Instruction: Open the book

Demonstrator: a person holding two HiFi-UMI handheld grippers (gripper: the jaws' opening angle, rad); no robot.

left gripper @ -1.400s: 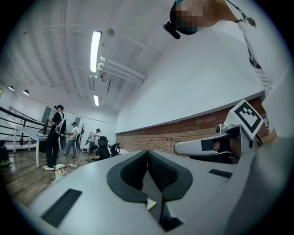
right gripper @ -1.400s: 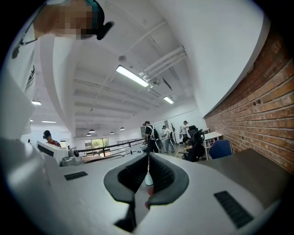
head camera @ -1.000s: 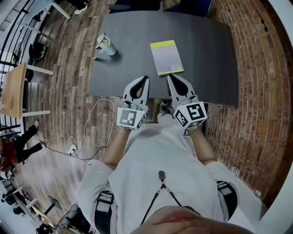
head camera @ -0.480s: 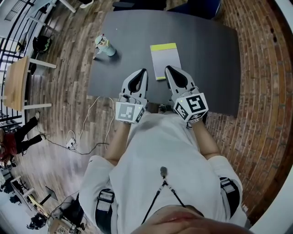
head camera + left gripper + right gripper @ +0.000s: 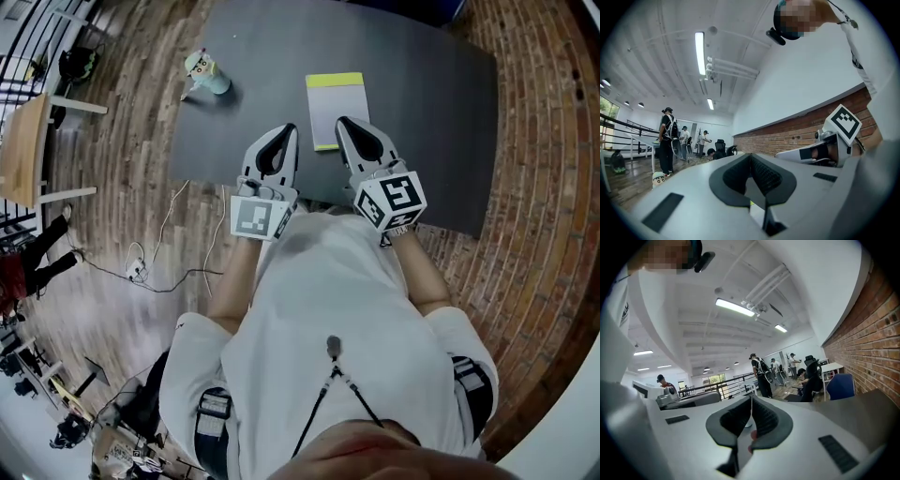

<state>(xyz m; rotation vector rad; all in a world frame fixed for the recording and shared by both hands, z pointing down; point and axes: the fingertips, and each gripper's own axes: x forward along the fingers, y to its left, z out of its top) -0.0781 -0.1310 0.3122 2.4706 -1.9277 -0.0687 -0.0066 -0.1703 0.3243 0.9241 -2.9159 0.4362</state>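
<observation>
Both forearms reach straight out from the person's torso over the near edge of the dark table (image 5: 422,112), side by side; each gripper lies roughly level and points away from the body, its marker cube nearest the person; the left gripper (image 5: 288,131) has its jaws pressed together with nothing between them, its tip just left of the book; the right gripper (image 5: 342,123) is likewise closed and empty, its tip over the book's near end, contact unclear; the book (image 5: 337,98) lies flat and closed, yellow-green strip at the far end; a small figurine (image 5: 202,70) stands well to the left.
</observation>
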